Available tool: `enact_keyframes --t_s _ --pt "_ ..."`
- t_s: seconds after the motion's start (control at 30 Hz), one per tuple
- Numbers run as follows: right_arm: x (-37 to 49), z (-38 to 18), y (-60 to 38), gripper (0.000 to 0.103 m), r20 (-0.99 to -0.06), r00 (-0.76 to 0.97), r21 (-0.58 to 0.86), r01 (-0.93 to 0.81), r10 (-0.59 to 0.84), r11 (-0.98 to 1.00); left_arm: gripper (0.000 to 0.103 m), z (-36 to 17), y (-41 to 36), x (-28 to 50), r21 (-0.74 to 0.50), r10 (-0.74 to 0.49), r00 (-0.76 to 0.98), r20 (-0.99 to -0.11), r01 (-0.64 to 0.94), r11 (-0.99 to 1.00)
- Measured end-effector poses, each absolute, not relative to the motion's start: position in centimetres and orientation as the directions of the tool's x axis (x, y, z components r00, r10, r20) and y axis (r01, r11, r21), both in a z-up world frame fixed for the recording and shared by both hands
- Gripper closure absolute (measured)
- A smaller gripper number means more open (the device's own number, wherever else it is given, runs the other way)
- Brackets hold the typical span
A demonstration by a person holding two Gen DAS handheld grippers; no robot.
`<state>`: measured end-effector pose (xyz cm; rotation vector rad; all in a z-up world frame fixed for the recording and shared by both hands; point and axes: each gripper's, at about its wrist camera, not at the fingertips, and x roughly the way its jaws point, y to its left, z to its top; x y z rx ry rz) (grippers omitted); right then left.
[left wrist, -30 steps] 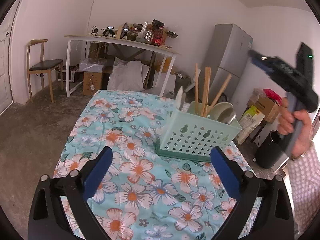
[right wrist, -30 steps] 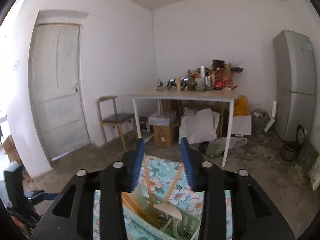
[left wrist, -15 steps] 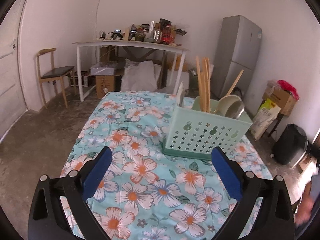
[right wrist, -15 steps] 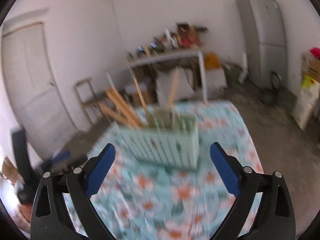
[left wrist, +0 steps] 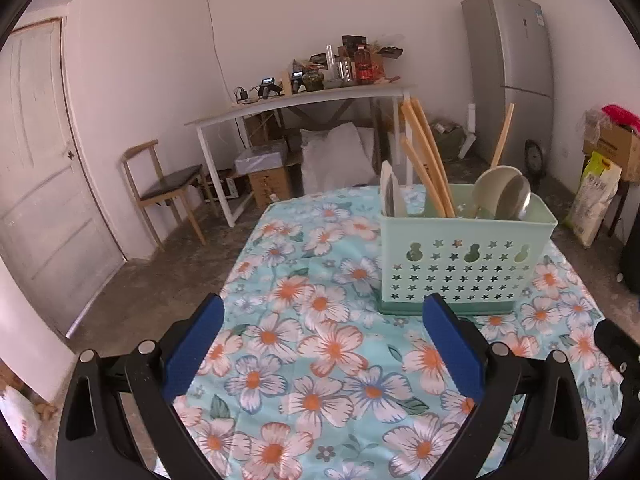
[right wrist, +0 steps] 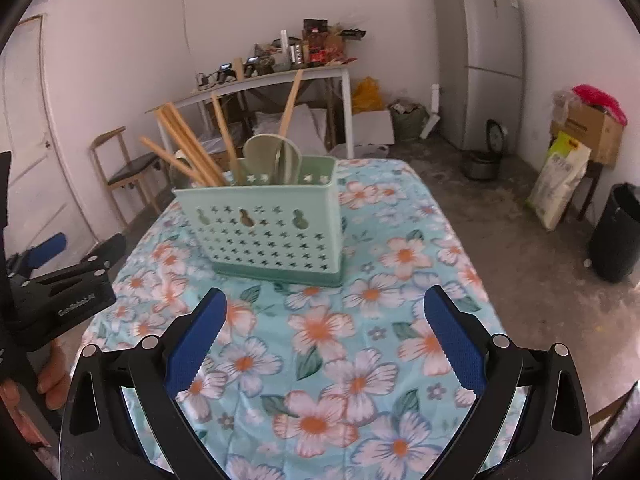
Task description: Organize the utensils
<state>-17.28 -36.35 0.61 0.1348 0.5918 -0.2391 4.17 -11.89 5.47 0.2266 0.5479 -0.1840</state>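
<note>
From the left wrist view, our left gripper hangs over the bench, which is covered in a turquoise cloth printed with orange and white flowers; its blue-padded jaws stand wide apart with nothing between them. Ahead and to the right stands the mint-green plastic utensil caddy with star-shaped cut-outs, upright on the cloth. Inside it lean the pale wooden chopsticks, a beige ladle with a wooden handle and a metal spoon.

From the right wrist view, our right gripper also has its jaws spread fully and empty, aimed at the caddy just beyond them. The chopsticks fan out to the left.

We judge the caddy light, stiff and a little slick, apt to tip under its tall load, so we would grip it low across its walls. The chopsticks are thin, rigid and smooth; we would take them mid-shaft.
</note>
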Motion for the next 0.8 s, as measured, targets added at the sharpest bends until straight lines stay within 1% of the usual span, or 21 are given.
enact_keyframes --t_s 0.1,0.3,0.5,0.8 --pt "-17.0 0.4 -36.6 0.008 -0.568 0.796 0.046 0.286 -0.210 0.957 0.006 5.4 -12.0 4.7 0.168 -0.086 0.825 -0.558 0.214 0.962" --pt "-16.7 0.4 -37.1 0.008 -0.566 0.777 0.007 0.337 -0.274 0.941 0.006 5.8 -11.6 5.6 0.105 -0.068 0.804 -0.590 0.160 0.982" --pt "-16.2 0.1 -37.4 0.008 -0.593 0.753 0.004 0.358 -0.285 0.934 0.006 5.6 -11.1 6.1 0.073 -0.052 0.783 -0.620 0.123 0.990" --pt "-15.9 0.0 -37.6 0.008 -0.608 0.729 -0.010 0.391 -0.316 0.920 0.006 5.1 -10.9 6.3 0.095 -0.021 0.771 -0.636 0.106 0.990"
